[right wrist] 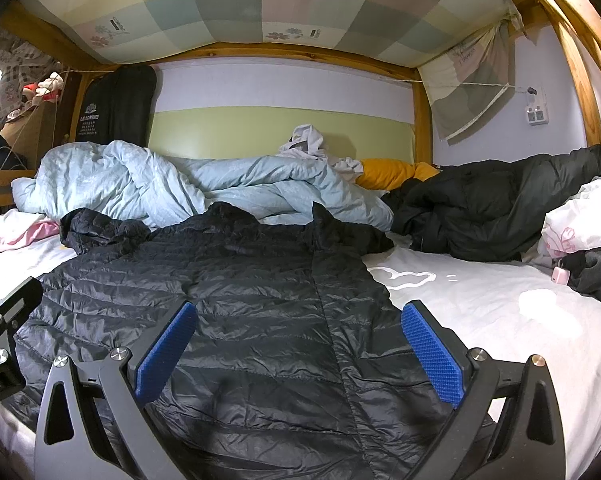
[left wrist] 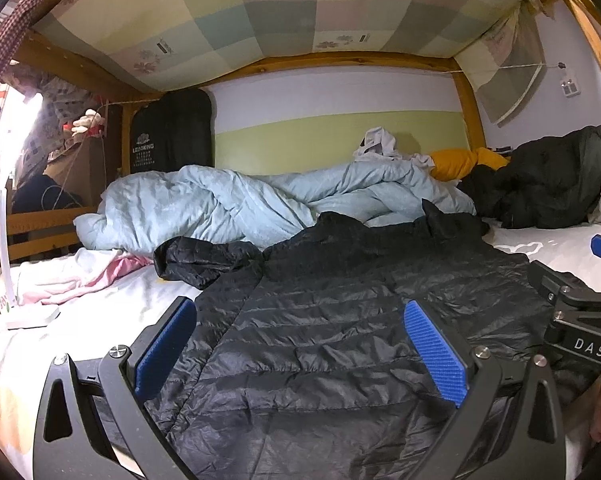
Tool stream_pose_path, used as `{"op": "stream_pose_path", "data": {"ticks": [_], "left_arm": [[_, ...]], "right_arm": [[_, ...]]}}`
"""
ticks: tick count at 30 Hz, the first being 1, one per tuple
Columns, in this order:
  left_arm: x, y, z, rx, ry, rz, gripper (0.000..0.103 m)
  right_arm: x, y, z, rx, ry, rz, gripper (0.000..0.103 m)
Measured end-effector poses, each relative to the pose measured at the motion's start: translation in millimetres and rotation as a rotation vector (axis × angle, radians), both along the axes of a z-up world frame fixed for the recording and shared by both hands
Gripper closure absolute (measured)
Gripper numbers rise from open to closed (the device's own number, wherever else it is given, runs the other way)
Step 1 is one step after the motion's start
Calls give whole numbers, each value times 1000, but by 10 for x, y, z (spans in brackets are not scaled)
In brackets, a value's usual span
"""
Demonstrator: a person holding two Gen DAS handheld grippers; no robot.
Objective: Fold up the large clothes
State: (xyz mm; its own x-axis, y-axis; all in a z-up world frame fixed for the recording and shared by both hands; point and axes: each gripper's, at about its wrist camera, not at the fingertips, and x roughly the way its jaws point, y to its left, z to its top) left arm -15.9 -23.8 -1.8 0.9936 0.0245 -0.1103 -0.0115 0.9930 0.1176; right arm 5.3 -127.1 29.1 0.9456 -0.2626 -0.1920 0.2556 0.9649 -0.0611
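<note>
Under a bunk's wooden frame, the white bed sheet carries a black quilted jacket spread flat across the lower centre of both views, with a rumpled blue duvet behind it. Lower left, the left claw hovers wide open over the hem, holding nothing. Lower right, the right claw hovers equally wide and empty. Best, I judge, to pinch each hem corner squarely and smooth the bunched sleeve at centre left before folding.

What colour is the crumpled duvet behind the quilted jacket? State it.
Pale blue crumpled duvet; clearest in the right wrist view.
</note>
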Motion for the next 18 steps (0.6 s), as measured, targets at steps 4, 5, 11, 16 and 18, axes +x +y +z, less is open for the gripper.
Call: {"op": "stream_pose_path", "data": {"ticks": [4, 5, 11, 16, 18], "left_arm": [[19, -62, 42, 41, 98, -29, 0], [4, -89, 54, 67, 126, -44, 0], [-192, -177, -81, 260, 298, -76, 0], [-247, -213, -470, 477, 457, -100, 0], [-269, -204, -521, 532, 434, -76, 0]], "right_arm": [[18, 32, 54, 19, 66, 38, 0], [15, 43, 88, 37, 100, 66, 0], [-168, 202, 194, -65, 259, 209, 0], [-170, 101, -28, -59, 491, 315, 0], [-192, 115, -132, -107, 548, 328, 0]]}}
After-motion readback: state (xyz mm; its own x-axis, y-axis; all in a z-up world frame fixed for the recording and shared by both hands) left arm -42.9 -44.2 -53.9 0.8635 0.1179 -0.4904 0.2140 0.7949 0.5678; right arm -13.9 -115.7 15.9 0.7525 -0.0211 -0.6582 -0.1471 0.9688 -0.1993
